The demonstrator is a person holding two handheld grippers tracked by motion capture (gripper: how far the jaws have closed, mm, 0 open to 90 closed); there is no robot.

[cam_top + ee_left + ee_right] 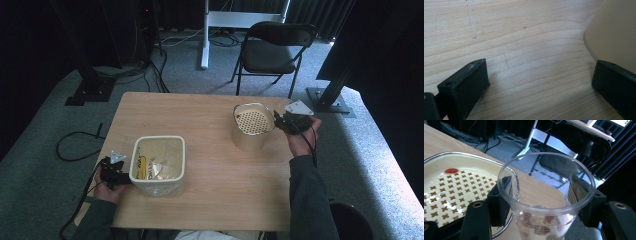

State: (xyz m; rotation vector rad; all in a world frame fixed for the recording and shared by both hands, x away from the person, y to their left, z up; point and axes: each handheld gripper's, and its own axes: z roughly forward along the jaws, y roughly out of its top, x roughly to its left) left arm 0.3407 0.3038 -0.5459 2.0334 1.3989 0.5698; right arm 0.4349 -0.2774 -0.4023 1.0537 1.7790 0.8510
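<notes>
a: where's the clear cup (546, 195) rn?
b: upright, pinched in the right gripper (283, 121), just beside the strainer tub (252, 125), rim-high at its right.
a: and the left gripper (536, 85)?
b: jaws spread, empty, touching the square tub (157, 165) w/ one jaw. i'd guess the right one pours.

Clear cup (546, 195) between tongs (546, 206)

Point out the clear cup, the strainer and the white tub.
clear cup (546, 195), right gripper view, front wall.
strainer (252, 121), high view, perforated base.
white tub (157, 186), high view, near wall.
</notes>
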